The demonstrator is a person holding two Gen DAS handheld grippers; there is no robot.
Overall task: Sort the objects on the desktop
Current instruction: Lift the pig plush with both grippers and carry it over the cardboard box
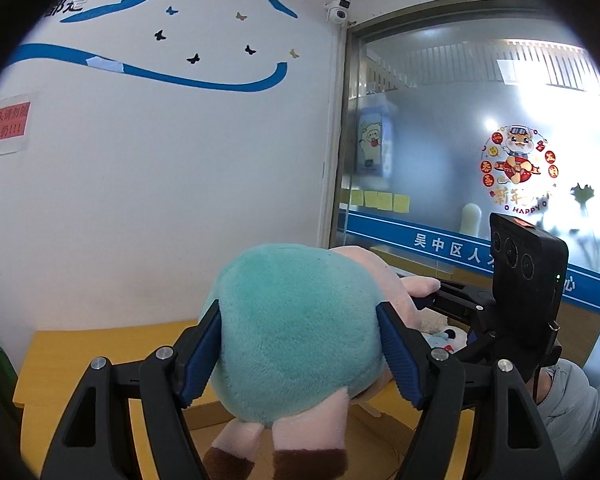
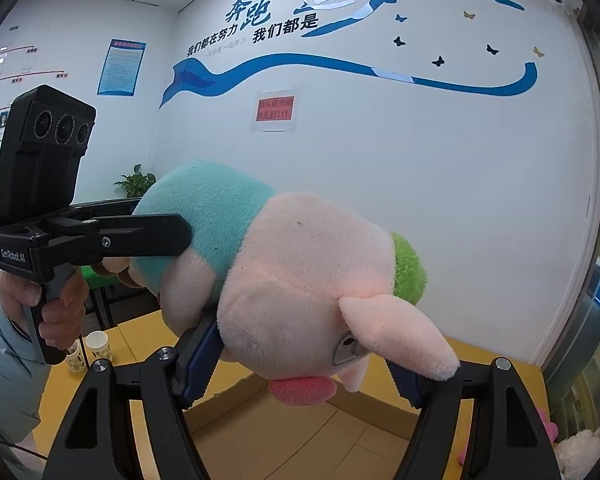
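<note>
Left gripper [image 1: 300, 354] is clenched on the teal rump of the pink-and-teal plush pig toy [image 1: 300, 332], held aloft above the yellow surface [image 1: 96, 356]. Right gripper [image 2: 304, 368] clamps its pink head. Judged light, soft and compressible; the body's bulk offers the firmest hold.
</note>
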